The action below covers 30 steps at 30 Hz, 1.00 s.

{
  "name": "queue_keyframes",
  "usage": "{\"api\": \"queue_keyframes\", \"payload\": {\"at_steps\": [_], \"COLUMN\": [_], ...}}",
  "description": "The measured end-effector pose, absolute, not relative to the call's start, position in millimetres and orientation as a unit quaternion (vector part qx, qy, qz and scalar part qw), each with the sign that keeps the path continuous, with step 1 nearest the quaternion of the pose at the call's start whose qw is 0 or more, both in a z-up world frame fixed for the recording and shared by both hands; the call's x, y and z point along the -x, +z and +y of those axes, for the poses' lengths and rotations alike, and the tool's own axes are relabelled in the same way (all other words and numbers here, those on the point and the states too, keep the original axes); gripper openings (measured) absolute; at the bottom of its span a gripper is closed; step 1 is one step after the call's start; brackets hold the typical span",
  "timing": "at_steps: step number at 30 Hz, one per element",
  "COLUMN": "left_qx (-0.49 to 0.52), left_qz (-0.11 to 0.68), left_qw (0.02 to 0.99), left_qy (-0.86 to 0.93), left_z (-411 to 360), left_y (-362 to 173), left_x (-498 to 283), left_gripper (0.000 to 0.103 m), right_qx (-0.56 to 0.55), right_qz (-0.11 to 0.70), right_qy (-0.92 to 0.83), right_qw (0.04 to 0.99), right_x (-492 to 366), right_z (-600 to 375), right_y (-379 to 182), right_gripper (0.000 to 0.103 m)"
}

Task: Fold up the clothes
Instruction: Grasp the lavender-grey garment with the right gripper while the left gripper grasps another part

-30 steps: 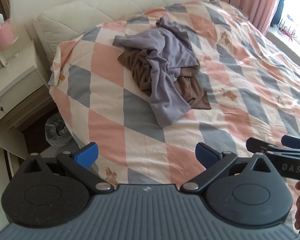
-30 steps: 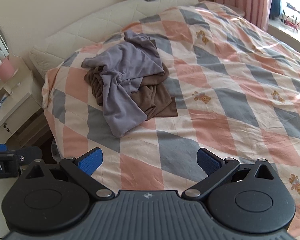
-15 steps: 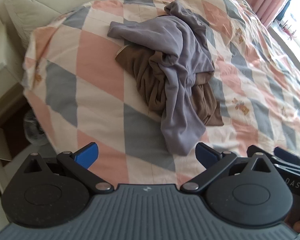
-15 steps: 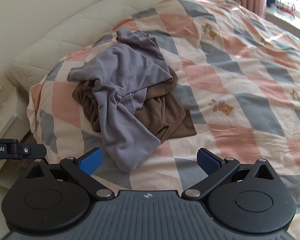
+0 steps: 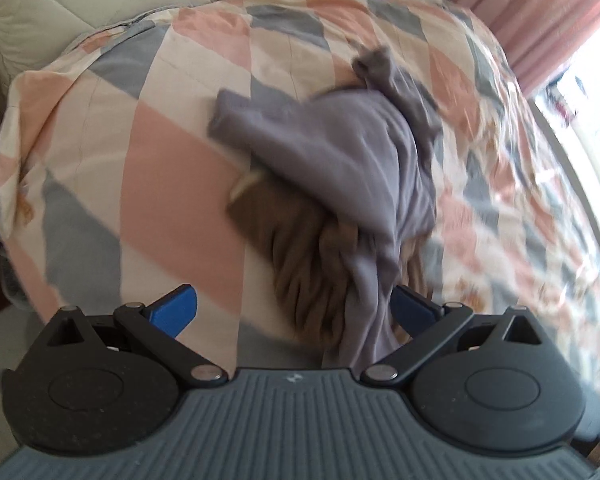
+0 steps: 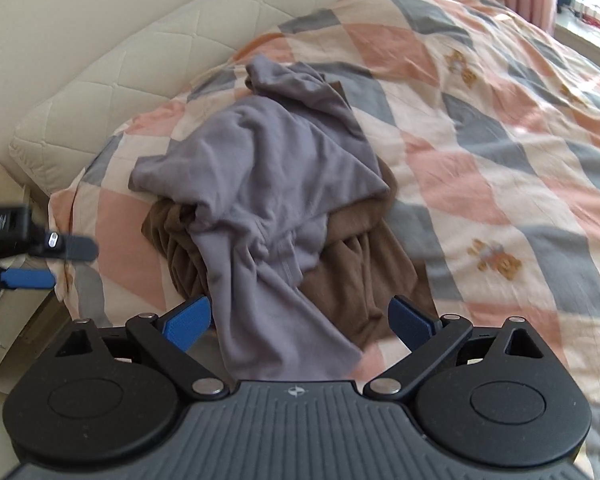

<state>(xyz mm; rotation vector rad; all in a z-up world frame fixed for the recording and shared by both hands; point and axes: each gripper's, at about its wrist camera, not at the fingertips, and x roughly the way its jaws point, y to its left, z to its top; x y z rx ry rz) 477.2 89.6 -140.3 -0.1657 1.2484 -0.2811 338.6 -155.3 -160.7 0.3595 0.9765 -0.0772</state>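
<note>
A crumpled lilac garment [image 6: 260, 184] lies over a brown garment [image 6: 352, 264] on the bed. My right gripper [image 6: 299, 320] hangs just above the near end of the pile. Its jaws are closing, with the lilac hem between them and the blue pads not pressing on it. My left gripper [image 5: 292, 308] is open above the left edge of the same pile, where the lilac garment [image 5: 340, 160] and the brown garment [image 5: 300, 272] reach down between its fingers, blurred by motion. In the right wrist view the left gripper [image 6: 66, 264] shows at the far left, open.
The bed carries a pink, grey and cream checked duvet [image 6: 500, 160]. A quilted cream headboard [image 6: 140, 40] runs behind it. A pale bedside cabinet [image 6: 4, 340] stands beside the bed's corner. Pink curtains [image 5: 540, 12] hang by a bright window at the right.
Both grippers have come forward and down toward the clothes pile, which now fills each view. The left view has tipped further down. The right jaws stand slightly narrower.
</note>
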Motion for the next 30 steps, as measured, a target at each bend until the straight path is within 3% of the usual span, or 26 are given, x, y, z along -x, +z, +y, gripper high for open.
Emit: {"api": "queue_keyframes", "payload": {"at_steps": [8,13,24,25,27,28,29,30], "left_qx": [0.181,0.254,0.275,0.273,0.262,0.261,0.260,0.265], "left_qz": [0.589,0.606,0.628,0.628,0.626,0.627,0.628,0.625], "left_qw": [0.782,0.751,0.726,0.727,0.731,0.729,0.728,0.728], "left_qy": [-0.092,-0.061,-0.056,-0.057,-0.069,-0.081,-0.092,-0.100], "left_z": [110,126,116,114,110,107,105,105], "left_y": [-170,-198,-236,-236,-232,-231,-229,-226], "left_x": [-573,-617,-644,-645,-645,-646,-647,-645], "left_gripper": [0.102,0.101,0.096,0.090,0.067,0.038,0.020,0.017], "right_qx": [-0.126,-0.073,-0.002,-0.001,-0.007,-0.013,-0.019,-0.026], "right_qz": [0.446,0.435,0.445,0.445,0.443,0.441,0.439,0.436], "right_qy": [0.003,0.046,0.093,0.094,0.097,0.100,0.103,0.105], "right_qw": [0.886,0.896,0.891,0.891,0.891,0.892,0.892,0.893], "right_x": [-401,-438,-476,-478,-480,-481,-482,-483], "right_z": [-136,-113,-86,-86,-88,-89,-91,-93], "right_y": [-166,-170,-196,-199,-200,-200,-199,-198], "right_gripper": [0.090,0.081,0.076,0.074,0.061,0.056,0.043,0.035]}}
